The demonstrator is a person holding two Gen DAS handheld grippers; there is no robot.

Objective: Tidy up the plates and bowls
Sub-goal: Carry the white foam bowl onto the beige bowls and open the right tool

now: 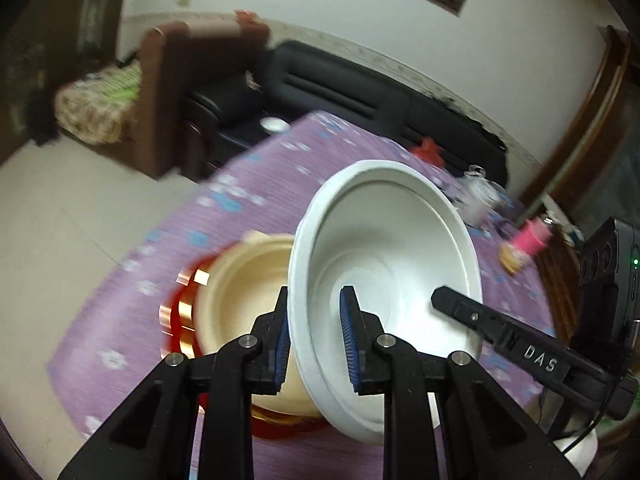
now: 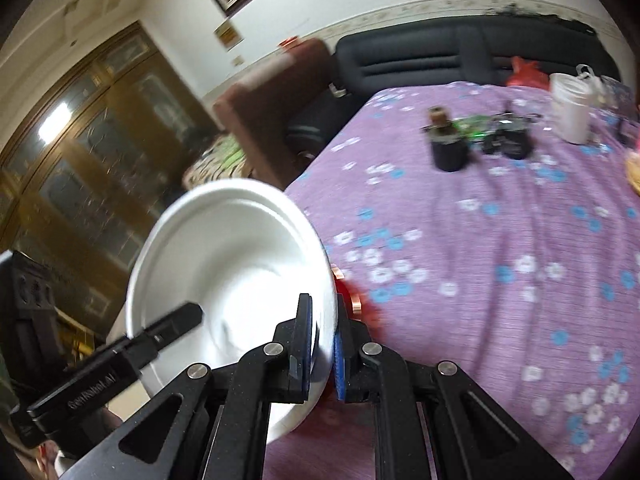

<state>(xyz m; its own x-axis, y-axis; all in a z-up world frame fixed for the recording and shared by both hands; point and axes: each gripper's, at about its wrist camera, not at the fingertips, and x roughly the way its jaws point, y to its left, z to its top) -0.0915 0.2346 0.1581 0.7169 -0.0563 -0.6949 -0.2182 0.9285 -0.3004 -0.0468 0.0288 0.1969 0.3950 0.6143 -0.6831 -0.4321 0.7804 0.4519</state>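
Observation:
A white bowl is held tilted above the table by both grippers. My left gripper is shut on its left rim, one finger inside and one outside. My right gripper is shut on the bowl's opposite rim; its finger shows inside the bowl in the left wrist view. Below the white bowl a cream bowl sits on a red and gold plate, whose edge shows in the right wrist view.
The table has a purple flowered cloth. At its far side stand a black cup, a white jar, dark clutter and a pink item. A black sofa and brown cabinet stand beyond.

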